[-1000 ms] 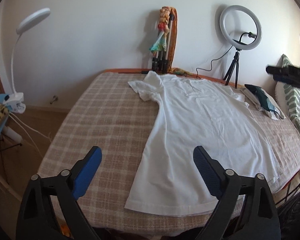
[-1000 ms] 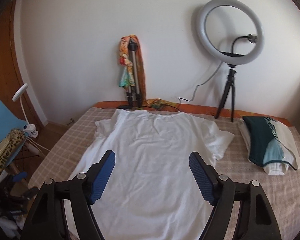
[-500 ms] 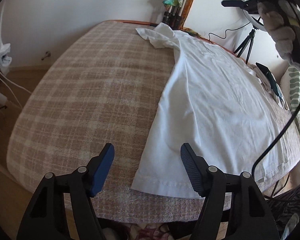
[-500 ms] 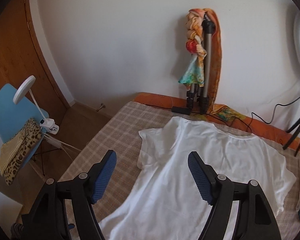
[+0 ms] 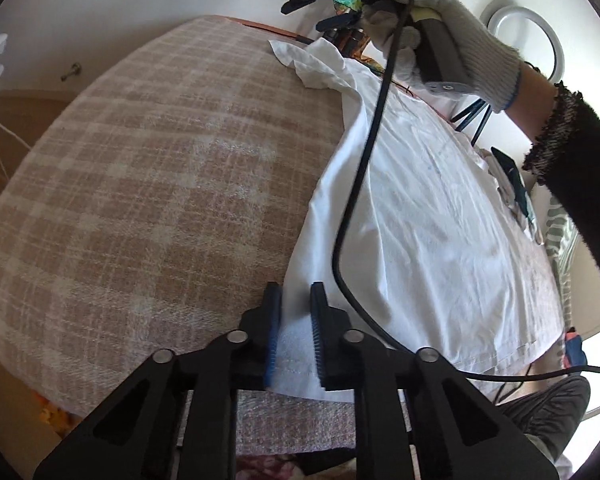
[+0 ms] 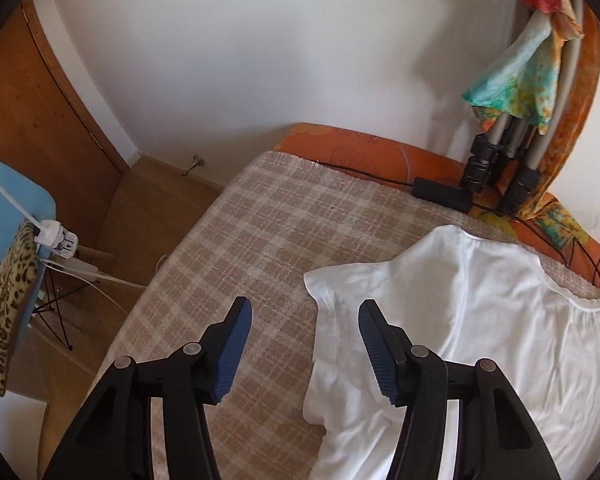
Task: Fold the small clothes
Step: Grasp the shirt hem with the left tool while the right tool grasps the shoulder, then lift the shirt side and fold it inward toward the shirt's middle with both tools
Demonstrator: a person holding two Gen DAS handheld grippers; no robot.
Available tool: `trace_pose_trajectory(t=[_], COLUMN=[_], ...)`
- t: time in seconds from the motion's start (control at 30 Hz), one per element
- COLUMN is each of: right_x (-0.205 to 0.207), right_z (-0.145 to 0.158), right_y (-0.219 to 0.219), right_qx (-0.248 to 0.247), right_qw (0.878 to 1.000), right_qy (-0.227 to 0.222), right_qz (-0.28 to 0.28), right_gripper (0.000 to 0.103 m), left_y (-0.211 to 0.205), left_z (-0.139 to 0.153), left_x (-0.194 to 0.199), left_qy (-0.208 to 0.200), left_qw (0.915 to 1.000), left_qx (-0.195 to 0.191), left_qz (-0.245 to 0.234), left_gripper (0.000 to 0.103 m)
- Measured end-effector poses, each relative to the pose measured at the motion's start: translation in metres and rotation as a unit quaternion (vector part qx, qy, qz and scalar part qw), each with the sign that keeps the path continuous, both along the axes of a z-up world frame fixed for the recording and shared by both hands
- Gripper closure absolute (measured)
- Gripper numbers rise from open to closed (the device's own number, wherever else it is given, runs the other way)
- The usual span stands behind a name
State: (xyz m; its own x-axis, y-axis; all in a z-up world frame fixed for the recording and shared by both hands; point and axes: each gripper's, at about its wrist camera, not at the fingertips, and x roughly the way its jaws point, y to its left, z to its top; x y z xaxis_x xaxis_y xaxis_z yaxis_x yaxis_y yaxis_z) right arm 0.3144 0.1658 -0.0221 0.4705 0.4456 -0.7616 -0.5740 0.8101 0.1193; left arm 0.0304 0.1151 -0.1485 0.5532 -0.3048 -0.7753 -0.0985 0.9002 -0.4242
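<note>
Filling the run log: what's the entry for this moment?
left gripper: shut on shirt hem corner | right gripper: open, over sleeve | shirt: flat on bed

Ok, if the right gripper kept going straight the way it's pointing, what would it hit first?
Most likely the sleeve of the white shirt, whose edge lies between the open right gripper fingers, or the plaid bedcover beside it. Depth is hard to judge here.

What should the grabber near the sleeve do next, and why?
Probably lower the right gripper and close it on the white cotton T-shirt's short sleeve. Its jaws stand open above that sleeve, while the left gripper already pinches the hem corner, so both ends could lift together.
</note>
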Motion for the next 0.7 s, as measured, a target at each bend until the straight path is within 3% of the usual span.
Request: trace_pose_trajectory(t=[0.23,0.33,0.43,0.47,0.7], right_x=[0.030,0.039,0.042,0.042,0.046], right_z=[-0.033,-0.045,-0.052,-0.052,-0.024], right_y=[0.032,0.039,0.039,0.038,-0.008], right_qx=[-0.041,-0.064,-0.086,-0.090,-0.015], right_qw=[0.999,0.997,0.996,0.996,1.000], right_qy=[0.024,0.030,0.018,0.009,0.007], right_qz=[-0.003,-0.003,-0.001,0.000,-0.014], right_gripper=[0.054,0.063,0.085,0.097,0.103], left_y=[0.009,0.009,0.010,0.010,0.009], left_z=[-0.002,0.001,0.003,0.003,0.008], left_x=[-0.002,-0.006,-0.007,-0.007,-0.011], left_qy=[0.002,-0.003,-0.007,-0.009,-0.025], left_qw=[0.9992,0.9990,0.9990,0.9990,0.9988], left_qx=[-0.040,-0.044,-0.043,-0.043,-0.043], left_qz=[0.008,0.007,0.002,-0.001,0.001], left_gripper=[0.099,0.099,0.100,0.100,0.101])
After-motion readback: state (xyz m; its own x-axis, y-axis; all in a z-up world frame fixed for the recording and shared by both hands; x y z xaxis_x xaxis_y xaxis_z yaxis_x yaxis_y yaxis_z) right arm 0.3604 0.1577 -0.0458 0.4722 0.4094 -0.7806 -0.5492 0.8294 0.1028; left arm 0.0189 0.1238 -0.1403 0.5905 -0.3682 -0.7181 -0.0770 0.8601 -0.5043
